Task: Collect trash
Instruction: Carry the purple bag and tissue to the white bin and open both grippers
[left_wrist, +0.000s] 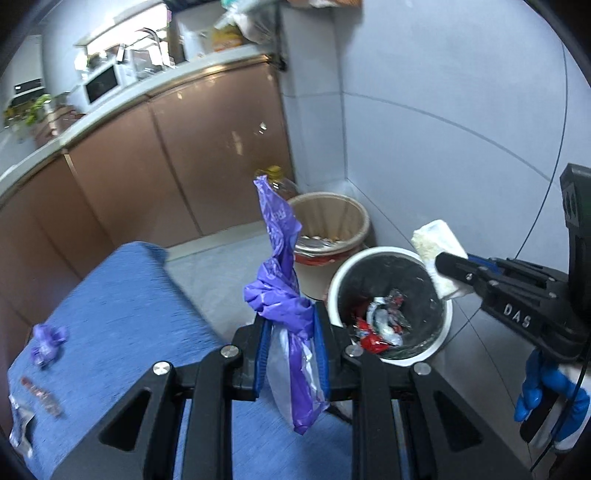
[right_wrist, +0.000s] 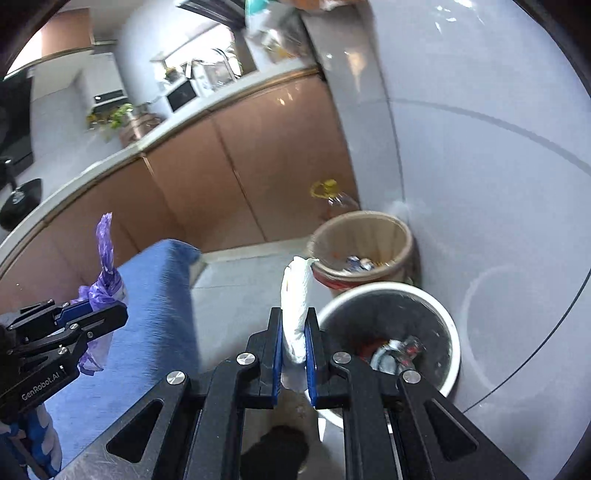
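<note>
The lined bin (left_wrist: 391, 302) sits before the wooden bucket (left_wrist: 328, 229) (both right of the table (left_wrist: 122, 306)).

Bright cool light, fisheye-bent edges, motion blur, cabinet glare.

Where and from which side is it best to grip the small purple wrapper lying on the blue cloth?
Probably at its bunched middle, coming from above: the small purple wrapper lies flat and crumpled on the blue cloth, so only its raised folds offer the fingers something to pinch.
</note>
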